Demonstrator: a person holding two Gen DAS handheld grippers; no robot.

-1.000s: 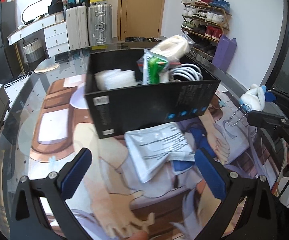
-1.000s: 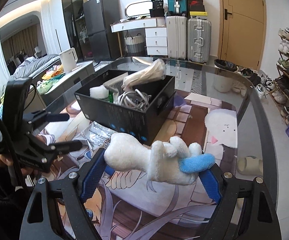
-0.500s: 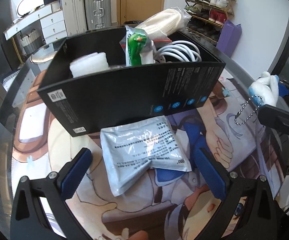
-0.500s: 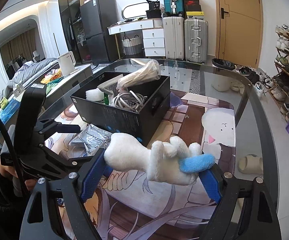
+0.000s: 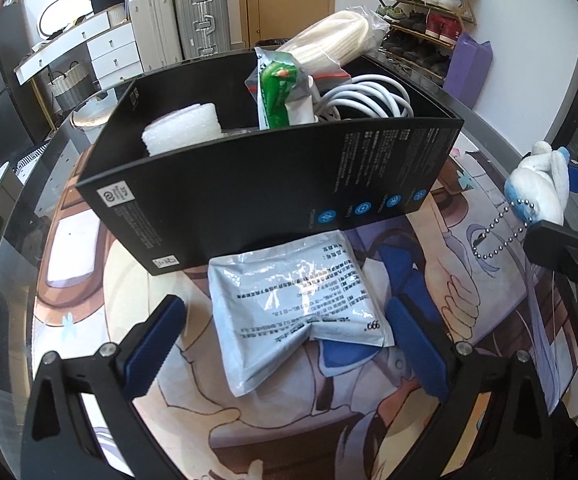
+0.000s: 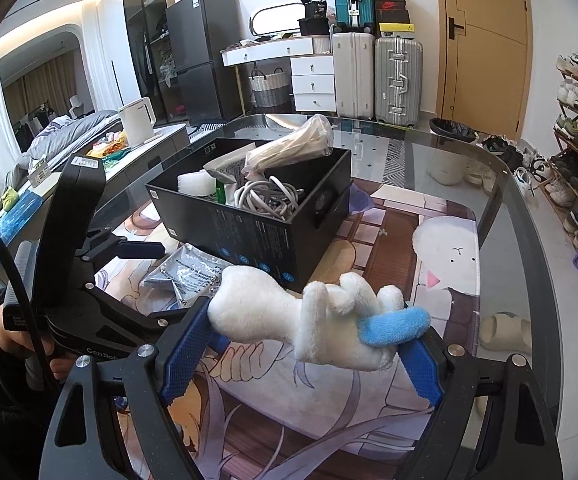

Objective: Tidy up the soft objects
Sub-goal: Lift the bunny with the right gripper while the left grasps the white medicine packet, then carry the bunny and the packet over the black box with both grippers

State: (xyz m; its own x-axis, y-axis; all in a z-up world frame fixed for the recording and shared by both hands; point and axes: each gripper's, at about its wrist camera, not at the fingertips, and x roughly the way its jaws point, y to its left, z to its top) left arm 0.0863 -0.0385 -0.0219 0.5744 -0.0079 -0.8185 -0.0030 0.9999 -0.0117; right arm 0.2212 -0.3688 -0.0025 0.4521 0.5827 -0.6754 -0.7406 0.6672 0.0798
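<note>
My right gripper [image 6: 305, 344] has its fingers spread wide but clamped on a white plush toy [image 6: 313, 320] with a blue part, held crosswise in the lower middle of the right view; its bead chain [image 5: 501, 232] hangs at the right edge of the left view. My left gripper [image 5: 285, 344] stands open with nothing between its fingers, straddling a grey foil pouch [image 5: 293, 300] that lies flat on the worktop [image 6: 501, 184], just in front of the black box [image 5: 257, 196].

The pouch carries lines of small print, upside down to me and too fine to read; only "999" at its lower right corner comes through. The box's front shows a white sticker, round blue icons and blocks of tiny text I cannot make out. On the left gripper's body, at the lower left of the right view, I read "Cen Rob", the rest cut off.

Inside the box, a white foam roll [image 5: 183, 132], a green packet [image 5: 279, 96], a coiled white cable [image 5: 365, 100] and a bagged cream bundle [image 5: 329, 40] are partly hidden by the front wall.
</note>
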